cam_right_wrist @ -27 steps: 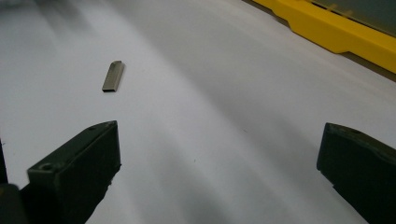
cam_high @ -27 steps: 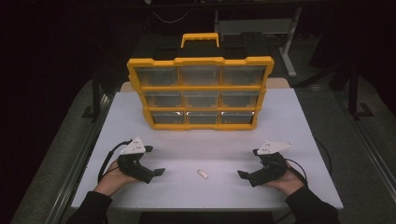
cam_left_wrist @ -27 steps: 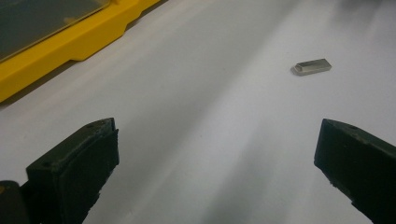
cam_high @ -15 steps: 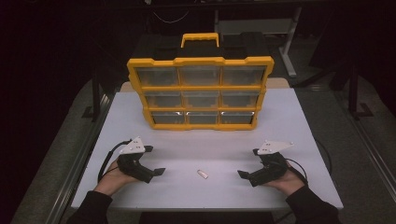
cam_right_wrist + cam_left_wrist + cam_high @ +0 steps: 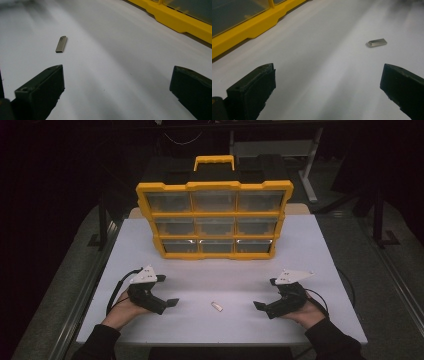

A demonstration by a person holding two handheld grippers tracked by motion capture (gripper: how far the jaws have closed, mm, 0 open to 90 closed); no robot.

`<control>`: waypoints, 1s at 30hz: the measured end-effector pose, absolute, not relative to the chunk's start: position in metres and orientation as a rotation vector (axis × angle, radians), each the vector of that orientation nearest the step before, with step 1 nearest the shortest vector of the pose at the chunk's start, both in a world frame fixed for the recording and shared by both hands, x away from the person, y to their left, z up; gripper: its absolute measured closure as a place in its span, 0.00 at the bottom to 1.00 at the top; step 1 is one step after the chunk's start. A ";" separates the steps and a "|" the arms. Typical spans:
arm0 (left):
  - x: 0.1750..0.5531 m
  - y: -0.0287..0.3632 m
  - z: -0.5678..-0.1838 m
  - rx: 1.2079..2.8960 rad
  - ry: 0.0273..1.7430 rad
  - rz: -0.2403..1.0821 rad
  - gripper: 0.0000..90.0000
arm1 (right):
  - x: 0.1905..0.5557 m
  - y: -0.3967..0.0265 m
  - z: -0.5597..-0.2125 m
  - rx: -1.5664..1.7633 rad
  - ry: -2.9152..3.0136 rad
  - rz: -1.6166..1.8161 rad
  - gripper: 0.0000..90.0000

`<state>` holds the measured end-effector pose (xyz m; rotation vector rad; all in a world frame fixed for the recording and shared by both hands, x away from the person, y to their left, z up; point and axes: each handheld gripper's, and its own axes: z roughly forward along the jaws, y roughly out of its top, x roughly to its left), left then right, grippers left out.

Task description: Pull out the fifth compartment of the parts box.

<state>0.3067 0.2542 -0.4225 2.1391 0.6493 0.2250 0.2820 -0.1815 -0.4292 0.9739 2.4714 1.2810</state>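
- Two claws, left (image 5: 172,302) and right (image 5: 256,305), rest wide open and empty on the desk (image 5: 320,250).
- Both flank the metal piece (image 5: 216,306), ready for pickup.
- Organizer (image 5: 215,220) stands behind, drawers facing the person.

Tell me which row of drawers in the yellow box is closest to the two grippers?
The bottom row of the yellow box. It stands just above the white table; the middle and top rows lie higher and farther back.
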 end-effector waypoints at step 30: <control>0.312 0.235 -0.420 2.121 0.608 0.227 0.00 | 0.283 -0.180 -0.430 0.963 2.475 1.290 0.00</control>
